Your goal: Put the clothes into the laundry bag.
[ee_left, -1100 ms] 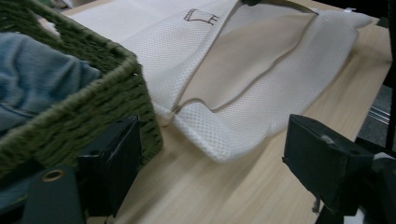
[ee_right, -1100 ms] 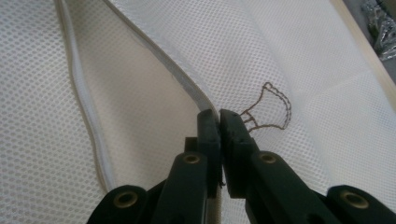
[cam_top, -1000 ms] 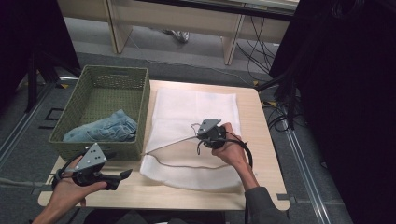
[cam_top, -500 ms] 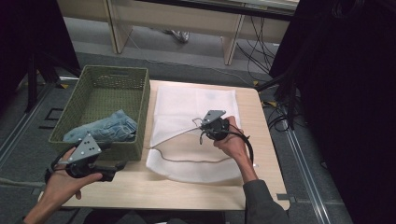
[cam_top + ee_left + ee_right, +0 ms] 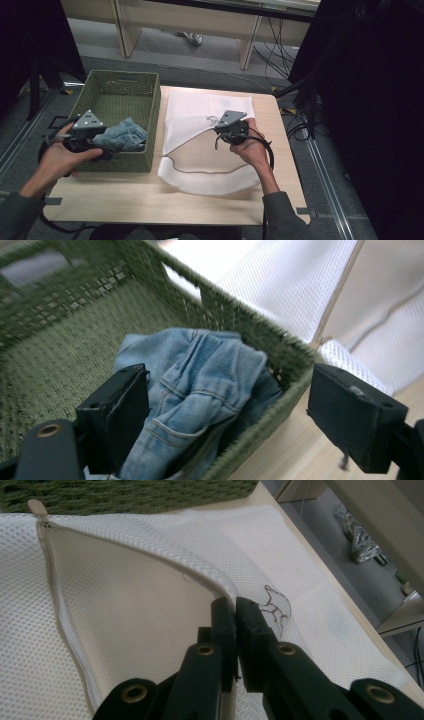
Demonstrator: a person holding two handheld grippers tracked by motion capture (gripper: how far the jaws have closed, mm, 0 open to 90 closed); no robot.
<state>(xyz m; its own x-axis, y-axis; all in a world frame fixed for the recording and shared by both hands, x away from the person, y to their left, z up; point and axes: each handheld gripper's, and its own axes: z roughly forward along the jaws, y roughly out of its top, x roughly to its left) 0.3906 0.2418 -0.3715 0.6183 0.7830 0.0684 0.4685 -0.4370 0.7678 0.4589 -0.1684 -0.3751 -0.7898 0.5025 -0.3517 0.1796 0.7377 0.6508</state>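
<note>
Right hand-held gripper (image 5: 235, 611) is clamping the top edge of the mesh bag (image 5: 200, 107), jaws pinched tight on the zipper hem, and is holding that flap lifted so the mouth is gaping toward the basket (image 5: 148, 100). The rest of the bag is lying flat on the worktop (image 5: 135, 200).

Left hand-held gripper (image 5: 227, 417) is hanging over the basket's near corner with jaws spread wide and nothing between the pads. The jeans (image 5: 200, 390) are sitting bunched in that corner, just beneath and ahead of it (one jaw inside the rim, the other outside it).

Step in hand, by my reading: reaching for the jeans while the bag is being held open. Next move is calling for both jaws to come inside the rim, drop onto a thick fold and close, while the right grip is keeping the mouth up.
</note>
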